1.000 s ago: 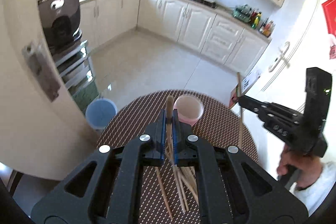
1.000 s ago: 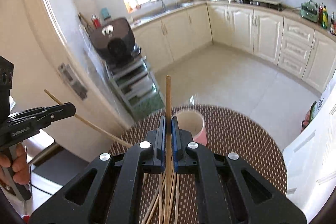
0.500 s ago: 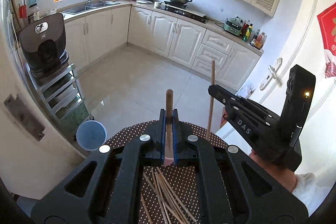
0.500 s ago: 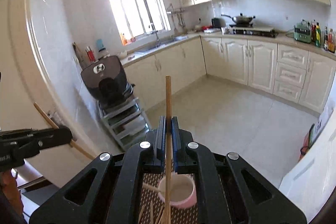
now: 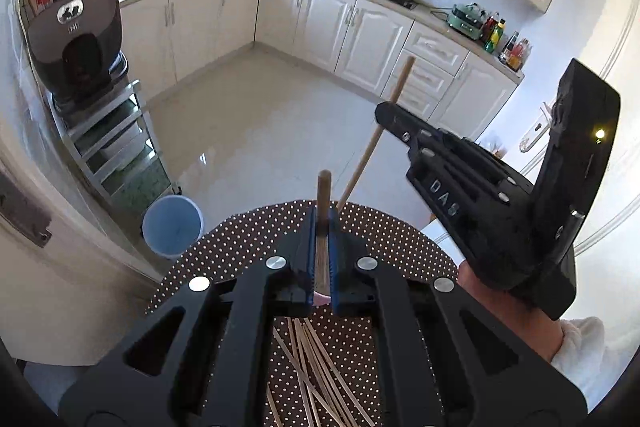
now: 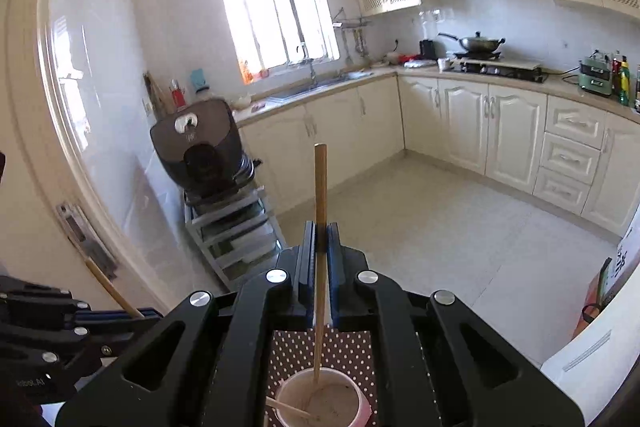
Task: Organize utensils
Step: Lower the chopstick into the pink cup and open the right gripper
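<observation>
Both tongs are clamped on a thin wooden chopstick each, the right tongs point(image 6: 319, 247) poising theirs point(image 6: 320, 187) over the pink round cup point(image 6: 320, 403) at bottom centre (another already inside), the left tongs point(image 5: 323, 227) theirs point(image 5: 323, 195) above loose sticks point(image 5: 316, 367) on the dotted brown desk point(image 5: 240, 239); a tilted release could miss the rim.

Two grippers are in view, the left gripper point(image 5: 323, 227) and the right gripper point(image 6: 321, 239), each closed on one chopstick: point(image 5: 323, 195) and point(image 6: 320, 187). One pink cup point(image 6: 320, 403) holds one more chopstick point(image 6: 288, 409). Loose chopsticks point(image 5: 316, 379) on the one dotted table point(image 5: 240, 243) overlap, roughly eight. One blue bin point(image 5: 172, 225) stands on the floor.
</observation>
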Tool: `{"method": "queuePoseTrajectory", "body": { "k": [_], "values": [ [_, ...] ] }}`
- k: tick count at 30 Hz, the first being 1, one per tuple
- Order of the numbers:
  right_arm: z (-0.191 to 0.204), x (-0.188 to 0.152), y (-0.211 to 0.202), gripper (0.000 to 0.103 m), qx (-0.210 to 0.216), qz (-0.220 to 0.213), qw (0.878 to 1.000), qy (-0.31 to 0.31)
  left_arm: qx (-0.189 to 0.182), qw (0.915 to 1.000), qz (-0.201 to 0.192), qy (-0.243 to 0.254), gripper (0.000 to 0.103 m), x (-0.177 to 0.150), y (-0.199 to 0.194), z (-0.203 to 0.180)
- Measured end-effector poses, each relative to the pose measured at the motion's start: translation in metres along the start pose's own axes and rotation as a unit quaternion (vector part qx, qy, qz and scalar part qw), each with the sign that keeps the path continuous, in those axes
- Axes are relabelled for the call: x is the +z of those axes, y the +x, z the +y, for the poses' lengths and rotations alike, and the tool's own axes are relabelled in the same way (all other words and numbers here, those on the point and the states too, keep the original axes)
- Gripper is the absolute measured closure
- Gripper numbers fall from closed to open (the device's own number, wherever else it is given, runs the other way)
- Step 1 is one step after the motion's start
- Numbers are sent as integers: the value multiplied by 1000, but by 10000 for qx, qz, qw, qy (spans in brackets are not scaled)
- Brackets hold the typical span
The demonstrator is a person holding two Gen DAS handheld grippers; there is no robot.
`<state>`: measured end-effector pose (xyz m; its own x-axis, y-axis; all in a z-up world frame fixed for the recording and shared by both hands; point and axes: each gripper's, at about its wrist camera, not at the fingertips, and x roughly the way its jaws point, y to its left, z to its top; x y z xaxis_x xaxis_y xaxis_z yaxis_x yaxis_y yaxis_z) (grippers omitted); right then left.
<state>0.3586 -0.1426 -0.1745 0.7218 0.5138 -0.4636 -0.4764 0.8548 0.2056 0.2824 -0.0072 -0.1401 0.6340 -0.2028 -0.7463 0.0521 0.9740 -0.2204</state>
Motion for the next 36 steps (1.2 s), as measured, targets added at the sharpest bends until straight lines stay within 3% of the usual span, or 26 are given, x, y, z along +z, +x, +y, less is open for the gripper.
{"method": "queuePoseTrajectory", "body": {
  "k": [12, 30, 32, 33, 36],
  "values": [
    [-14, -36, 5, 99, 42, 722, 9967, 356, 28, 9994, 325, -92, 97, -10, 20, 2],
    [-11, -60, -11, 94, -115, 1225, 9889, 833, 216, 9981, 572, -19, 95, -24, 15, 1],
    [-10, -60, -15, 91, -126, 1225, 9885, 877, 194, 9982, 575, 6, 92, -27, 11, 2],
    [-9, -60, -18, 91, -134, 1223, 9884, 892, 185, 9982, 571, 4, 86, -29, 9, 2],
    [-7, -60, -28, 85, -153, 1213, 9881, 936, 185, 9988, 446, 21, 54, -34, -2, 3]
  ]
}}
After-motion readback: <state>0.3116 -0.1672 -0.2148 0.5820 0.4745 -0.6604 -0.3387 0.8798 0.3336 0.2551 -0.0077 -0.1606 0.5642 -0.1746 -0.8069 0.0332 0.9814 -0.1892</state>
